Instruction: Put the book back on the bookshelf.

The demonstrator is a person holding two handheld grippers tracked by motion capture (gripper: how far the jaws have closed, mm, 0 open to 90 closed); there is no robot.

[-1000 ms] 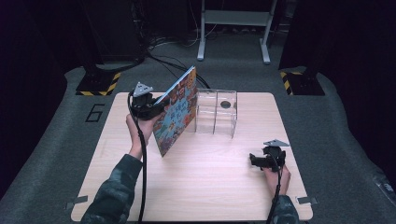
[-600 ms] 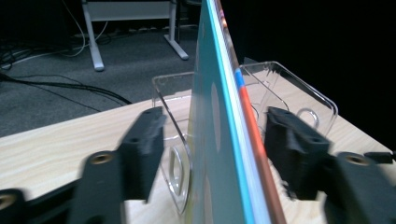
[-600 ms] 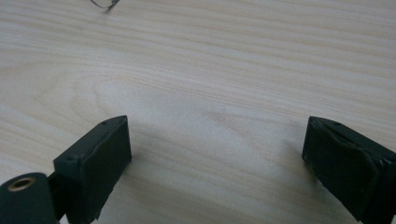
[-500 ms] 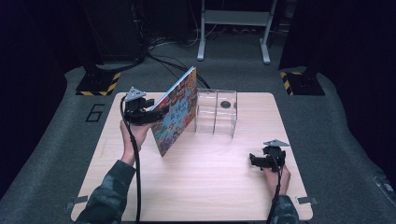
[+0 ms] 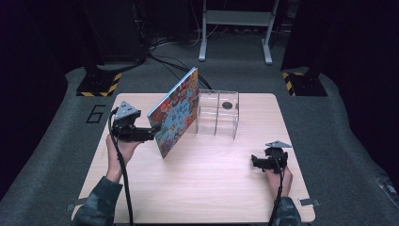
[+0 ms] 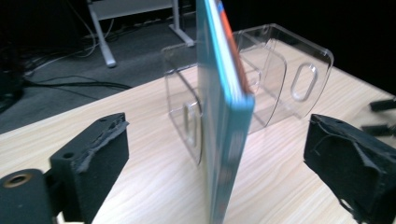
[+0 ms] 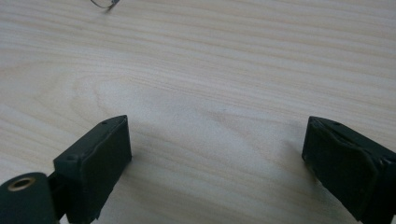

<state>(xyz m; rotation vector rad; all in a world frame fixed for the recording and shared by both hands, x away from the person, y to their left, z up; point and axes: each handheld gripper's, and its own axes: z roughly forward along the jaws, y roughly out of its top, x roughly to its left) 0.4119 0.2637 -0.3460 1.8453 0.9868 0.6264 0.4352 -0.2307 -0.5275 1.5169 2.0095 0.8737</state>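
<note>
The picture book (image 5: 176, 113) is seen standing on edge on the wooden table (image 5: 211, 188), leaned against the clear acrylic rack (image 5: 217, 114). The left gripper (image 5: 149, 133) is set just beside it; its jaws have just been opening, wide, the book's edge between them untouched. The right gripper (image 5: 254, 162) is held wide, empty, well apart.

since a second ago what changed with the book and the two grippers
The left gripper let go of the book: its jaws have just been opening and now stand clear on either side of the book's edge, and the hand drew back toward the table's left. The book stays leaning on the clear rack. The right gripper rests open, unmoved.
</note>
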